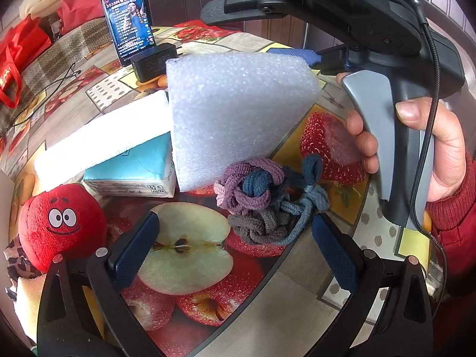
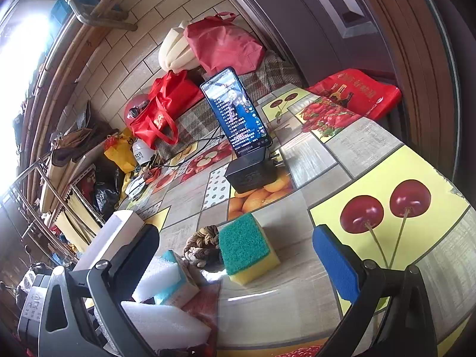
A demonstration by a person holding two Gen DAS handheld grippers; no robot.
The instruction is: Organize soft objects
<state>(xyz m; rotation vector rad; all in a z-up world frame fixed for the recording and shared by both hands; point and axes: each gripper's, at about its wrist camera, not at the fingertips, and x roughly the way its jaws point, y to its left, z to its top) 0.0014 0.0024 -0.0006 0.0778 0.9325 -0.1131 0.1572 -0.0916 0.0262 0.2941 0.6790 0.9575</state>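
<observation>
While both claws stand spread wide and grasp nothing, the step in hand looks like choosing the next soft thing to gather. Nearest the left claw (image 1: pixel 235 255), just beyond its blue pads, lies the knot of hair ties (image 1: pixel 261 199) on the fruit-print table (image 1: pixel 297 297); this bundle serves as the landmark. Left of it sits the red plush toy (image 1: pixel 61 223), well apart. Just behind it, touching or nearly so, a white foam block (image 1: pixel 235 113) leans, with a teal tissue pack (image 1: pixel 131 172) behind and to the left, under a long foam strip (image 1: pixel 101 136). Farther back stand a black charger (image 1: pixel 153 62) and a lit phone (image 1: pixel 129 20).

From the right claw (image 2: pixel 235 255), the green-topped sponge (image 2: pixel 248 248) lies closest, centred between the jaws.

To grip the bundle well, I would lower the left claw straight, centre the pads around the whole knot, and close gently so no loop slips free or the foam tips.
</observation>
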